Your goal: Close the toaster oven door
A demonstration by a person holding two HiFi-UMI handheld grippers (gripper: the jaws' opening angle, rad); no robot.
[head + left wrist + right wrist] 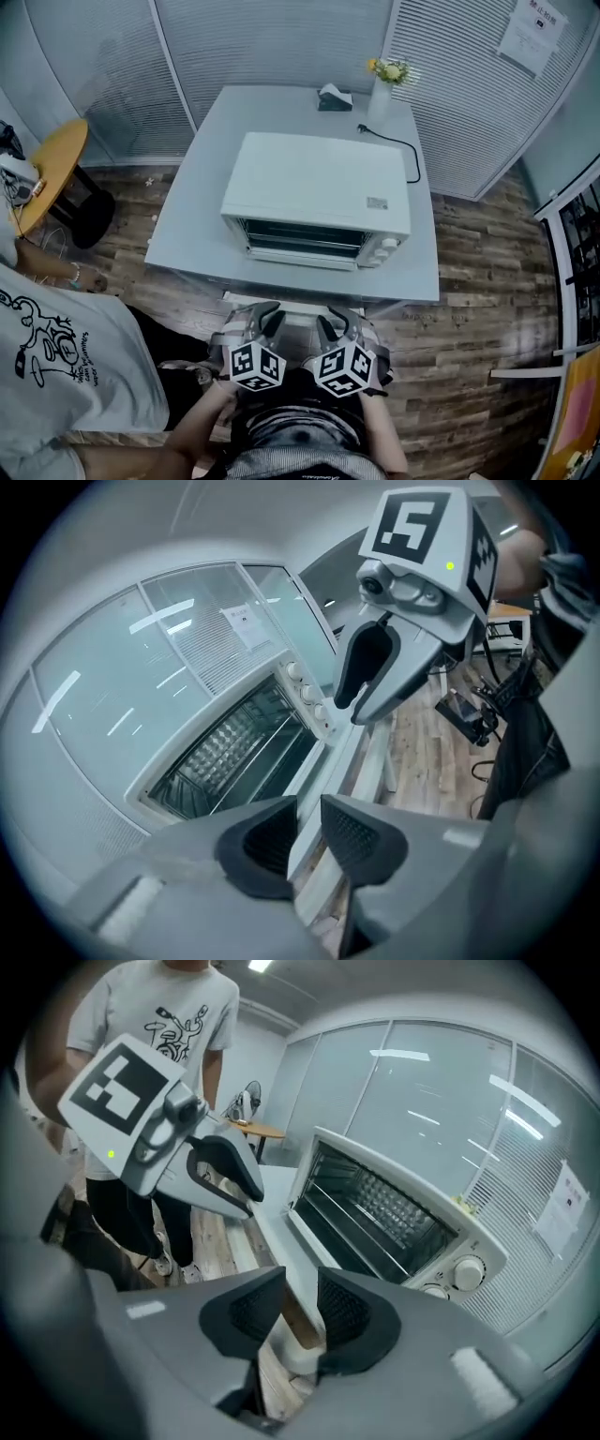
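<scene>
- The fingers (pixel 262 841) of the left gripper (pixel 309 810) are standing a narrow gap apart and gripping nothing.
- The fingers (pixel 349 1309) of the right gripper (pixel 302 1286) are also parted by a narrow gap and clamping nothing. A pale rounded shape (pixel 298 1358) is showing well below them, and I cannot tell what it is.
- Both grippers are hovering side by side at the lower middle of the head view. They are tilting forward and down toward the oven without touching it.
- The marker cubes (pixel 255 366) are showing black-and-white square patterns and no letters.
- The person's forearms (pixel 386 441) are reaching in from the bottom edge.
- The toaster oven (pixel 314 183) is sitting on the pale desk (pixel 192 234) at the centre of the head view, with its front facing the grippers.
- Its wire rack (pixel 375 1208) and cavity are showing plainly in both gripper views. The door (pixel 300 259) is looking dropped open, though how far is unclear.
- Two white knobs (pixel 466 1272) are sitting at the right end of the oven front in the right gripper view.
- A small label (pixel 377 202) on the oven top is too small to read.
- The paper notice (pixel 532 33) on the blinds at the upper right is also too small to read.
- A bystander's white T-shirt (pixel 56 361) at the lower left is carrying a cartoon print with illegible lettering.
</scene>
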